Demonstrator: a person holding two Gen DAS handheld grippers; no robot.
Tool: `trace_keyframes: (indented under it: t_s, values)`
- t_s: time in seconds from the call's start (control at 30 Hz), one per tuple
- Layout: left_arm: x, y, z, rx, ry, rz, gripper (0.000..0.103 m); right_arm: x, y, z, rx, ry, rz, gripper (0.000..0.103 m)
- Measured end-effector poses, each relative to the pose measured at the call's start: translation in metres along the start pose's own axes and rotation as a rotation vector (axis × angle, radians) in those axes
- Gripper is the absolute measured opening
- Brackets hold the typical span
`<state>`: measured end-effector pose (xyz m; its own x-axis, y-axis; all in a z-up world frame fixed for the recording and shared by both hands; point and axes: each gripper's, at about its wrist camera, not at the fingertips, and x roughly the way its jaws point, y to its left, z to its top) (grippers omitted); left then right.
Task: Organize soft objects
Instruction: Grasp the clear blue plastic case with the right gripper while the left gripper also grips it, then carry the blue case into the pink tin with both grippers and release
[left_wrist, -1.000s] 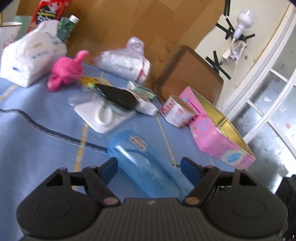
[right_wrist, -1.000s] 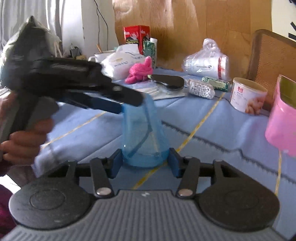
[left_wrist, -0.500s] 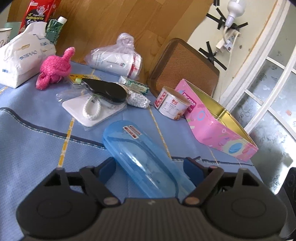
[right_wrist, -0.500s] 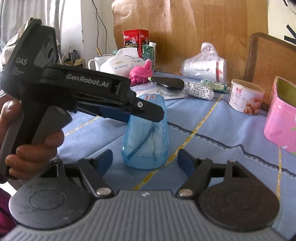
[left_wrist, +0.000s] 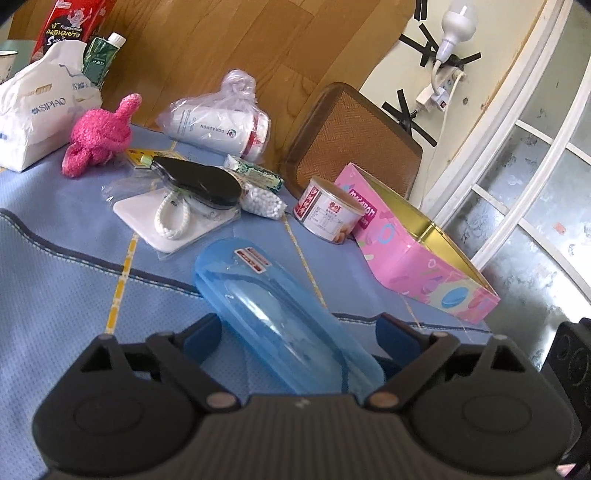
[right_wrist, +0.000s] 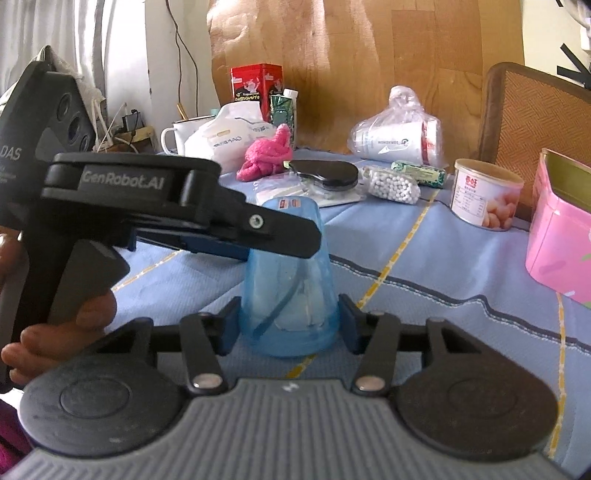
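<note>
The blue case (right_wrist: 290, 280) is clamped by the right gripper (right_wrist: 290, 325), just released by the left gripper (left_wrist: 299, 332); the pink toy (left_wrist: 99, 136) is left unsorted.

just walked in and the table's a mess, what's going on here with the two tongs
A person holds hand-held tongs in each hand over a blue tablecloth. The right tongs have just closed on the near end of a translucent blue plastic case. The left tongs have just opened wide and straddle the case without pressing it. The fluffy pink knitted toy lies untouched further back, and the open pink tin box stands at the right.
</note>
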<state>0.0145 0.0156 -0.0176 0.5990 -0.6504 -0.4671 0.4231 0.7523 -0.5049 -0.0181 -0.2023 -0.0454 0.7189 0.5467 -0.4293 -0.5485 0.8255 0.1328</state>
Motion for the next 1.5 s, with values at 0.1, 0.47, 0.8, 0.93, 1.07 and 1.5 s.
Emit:
trace_keyframes:
  t_s: [0.1,0.47,0.8,0.93,1.07,1.5]
  values:
    - [-0.001,0.000,-0.001,-0.006,-0.003,-0.004,0.094,0.000,0.002,0.000,-0.007,-0.003,-0.008,0.056]
    - [-0.015,0.010,0.009,-0.089,-0.019,-0.005,0.094,-0.001,0.000,-0.002,-0.006,-0.010,-0.007,0.056]
    - [-0.005,0.004,0.006,-0.076,0.012,0.005,0.094,-0.003,-0.001,-0.002,0.004,-0.014,0.003,0.057]
    - [-0.004,0.006,0.007,-0.085,0.014,0.004,0.094,-0.003,0.000,-0.002,0.006,-0.014,0.003,0.057]
    - [-0.004,0.006,0.007,-0.089,0.017,-0.002,0.094,-0.002,0.000,-0.002,0.010,-0.016,0.004,0.057]
    - [0.006,-0.002,0.008,-0.104,0.053,-0.023,0.091,-0.004,0.001,-0.004,-0.002,-0.029,-0.008,0.056]
